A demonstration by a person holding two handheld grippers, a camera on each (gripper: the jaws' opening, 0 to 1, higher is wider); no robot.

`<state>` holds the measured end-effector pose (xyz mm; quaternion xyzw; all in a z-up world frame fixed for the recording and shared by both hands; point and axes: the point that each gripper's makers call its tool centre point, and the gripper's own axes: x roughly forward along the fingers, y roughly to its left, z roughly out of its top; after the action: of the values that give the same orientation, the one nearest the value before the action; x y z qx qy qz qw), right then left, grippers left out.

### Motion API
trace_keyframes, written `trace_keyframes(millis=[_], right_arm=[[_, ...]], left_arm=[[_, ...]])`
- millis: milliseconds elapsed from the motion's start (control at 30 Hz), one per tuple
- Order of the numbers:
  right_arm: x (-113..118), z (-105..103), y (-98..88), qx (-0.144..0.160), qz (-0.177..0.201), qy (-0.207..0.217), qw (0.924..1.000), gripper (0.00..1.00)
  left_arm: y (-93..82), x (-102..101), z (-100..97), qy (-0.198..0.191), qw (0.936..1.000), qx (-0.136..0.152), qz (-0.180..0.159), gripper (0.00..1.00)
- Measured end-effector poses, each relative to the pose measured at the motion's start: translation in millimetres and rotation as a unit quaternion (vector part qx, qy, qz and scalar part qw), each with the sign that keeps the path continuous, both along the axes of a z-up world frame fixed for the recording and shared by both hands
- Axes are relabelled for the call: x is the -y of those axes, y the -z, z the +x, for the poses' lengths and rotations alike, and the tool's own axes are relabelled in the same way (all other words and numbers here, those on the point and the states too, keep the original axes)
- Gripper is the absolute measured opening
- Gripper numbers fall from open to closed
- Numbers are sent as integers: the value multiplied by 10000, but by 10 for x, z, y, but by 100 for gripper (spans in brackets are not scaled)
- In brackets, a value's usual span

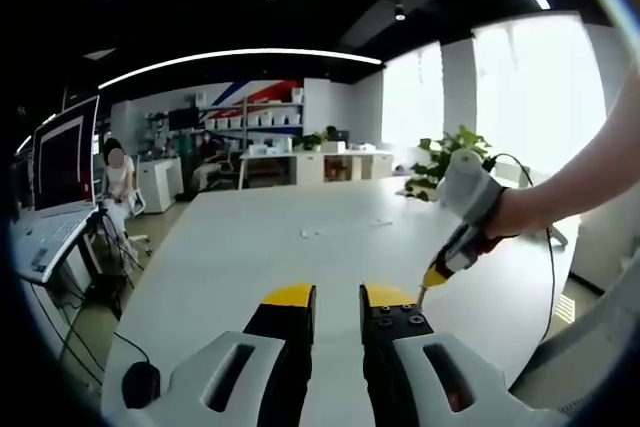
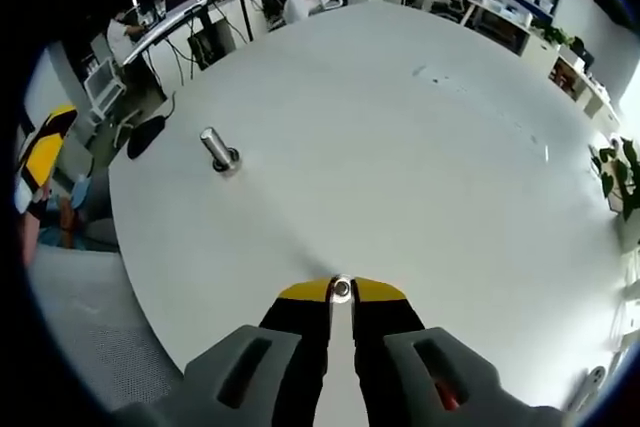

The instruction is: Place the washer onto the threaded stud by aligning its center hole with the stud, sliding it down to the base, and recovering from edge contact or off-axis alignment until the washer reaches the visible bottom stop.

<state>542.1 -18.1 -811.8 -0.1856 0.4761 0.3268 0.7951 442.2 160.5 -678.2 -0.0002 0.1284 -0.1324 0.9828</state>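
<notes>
The right gripper holds the washer pinched between its yellow tips, well apart from the threaded stud. The stud stands on the white table. The left gripper has its jaws parted with nothing between them.

Threaded stud upright on the tabletop near its left edge in the right gripper view, washer pinched between the right gripper tips above the near edge, well apart from the stud, a computer mouse behind the stud at the edge.

My left gripper and right gripper have yellow tips, black fingers with small screws, and grey slotted bodies.
</notes>
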Motion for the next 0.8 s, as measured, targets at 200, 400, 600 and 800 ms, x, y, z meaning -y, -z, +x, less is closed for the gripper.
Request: trace_keyframes(millis=[200, 400, 600, 800], right_arm=[[-16, 4, -16, 72, 36, -55, 10000, 10], [20, 18, -24, 114, 68, 8, 9999, 10], [52, 18, -70, 158, 239, 189, 9994, 11], [61, -1, -186, 461, 475, 236, 9975, 11]], left_arm=[[4, -4, -3, -10, 10000, -11, -6, 15], [2, 2, -4, -1, 10000, -11, -9, 15], [-9, 12, -2, 13, 10000, 9, -53, 15], [-2, 36, -6, 44, 9999, -3, -108, 16]])
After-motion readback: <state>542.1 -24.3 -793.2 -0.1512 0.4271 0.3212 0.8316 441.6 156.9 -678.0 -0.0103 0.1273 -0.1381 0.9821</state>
